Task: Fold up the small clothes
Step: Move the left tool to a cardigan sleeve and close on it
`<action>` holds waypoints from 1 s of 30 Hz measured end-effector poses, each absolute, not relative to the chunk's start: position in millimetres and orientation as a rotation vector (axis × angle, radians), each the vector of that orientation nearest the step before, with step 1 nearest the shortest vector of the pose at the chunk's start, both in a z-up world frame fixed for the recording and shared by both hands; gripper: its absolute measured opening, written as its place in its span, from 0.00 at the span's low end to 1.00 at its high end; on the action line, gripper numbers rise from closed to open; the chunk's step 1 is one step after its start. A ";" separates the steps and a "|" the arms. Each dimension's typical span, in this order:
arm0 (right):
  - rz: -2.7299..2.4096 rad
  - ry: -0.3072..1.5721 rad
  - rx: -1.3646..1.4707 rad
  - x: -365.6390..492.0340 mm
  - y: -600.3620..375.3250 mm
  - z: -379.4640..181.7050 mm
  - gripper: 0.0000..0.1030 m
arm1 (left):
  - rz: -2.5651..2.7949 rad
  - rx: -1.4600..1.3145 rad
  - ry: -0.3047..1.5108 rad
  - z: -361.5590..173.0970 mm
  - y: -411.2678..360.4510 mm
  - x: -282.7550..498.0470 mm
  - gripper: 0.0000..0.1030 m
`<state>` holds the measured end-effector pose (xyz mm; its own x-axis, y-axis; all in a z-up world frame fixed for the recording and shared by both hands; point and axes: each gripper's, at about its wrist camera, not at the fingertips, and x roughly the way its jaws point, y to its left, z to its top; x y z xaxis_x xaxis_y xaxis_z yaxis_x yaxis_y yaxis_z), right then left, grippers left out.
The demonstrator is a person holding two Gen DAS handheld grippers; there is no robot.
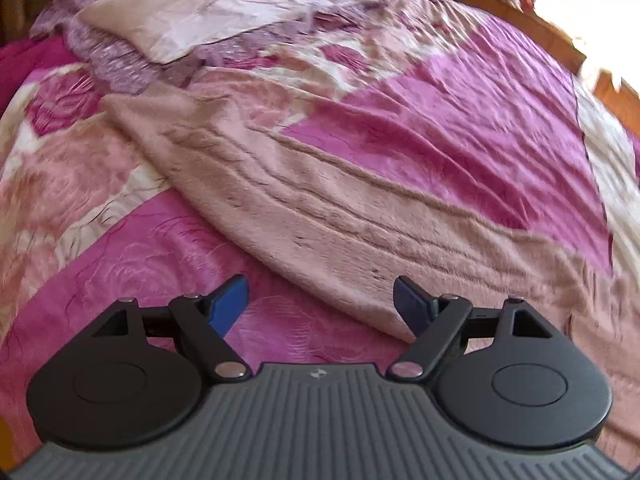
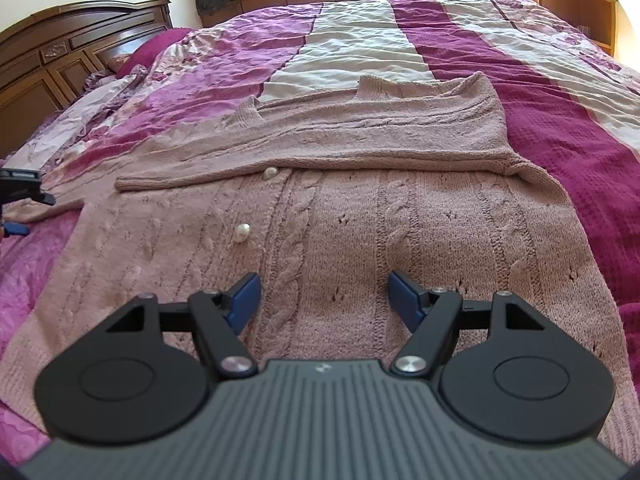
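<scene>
A pink cable-knit cardigan is seen spread flat on a magenta patterned bedspread, one sleeve folded across its body and two pearl buttons showing. The right gripper is held over the knit with its jaws apart and empty. The left gripper is likewise held apart beside the cardigan's edge, nothing clamped.

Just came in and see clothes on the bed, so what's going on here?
A person is folding a pink knitted cardigan spread on a bed with a pink and purple bedspread. One part is already folded across the top. Both tools are open and hold nothing: the right tool hovers over the cardigan's body, and the left tool is near its edge at the side.
</scene>
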<state>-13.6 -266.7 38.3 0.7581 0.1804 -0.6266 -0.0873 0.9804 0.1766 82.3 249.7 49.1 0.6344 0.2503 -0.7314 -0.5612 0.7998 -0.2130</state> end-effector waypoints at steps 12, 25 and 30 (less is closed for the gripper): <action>0.128 0.703 0.149 -12.2 -264.1 38.7 0.72 | 0.409 -0.572 0.660 37.5 282.3 92.1 0.86; 0.099 0.714 0.184 -11.2 -265.2 36.1 0.73 | 0.399 -0.469 0.628 33.0 278.6 110.2 0.60; 0.107 0.720 0.228 -10.8 -266.9 34.7 0.80 | 0.340 -0.525 0.619 36.5 282.3 111.2 0.44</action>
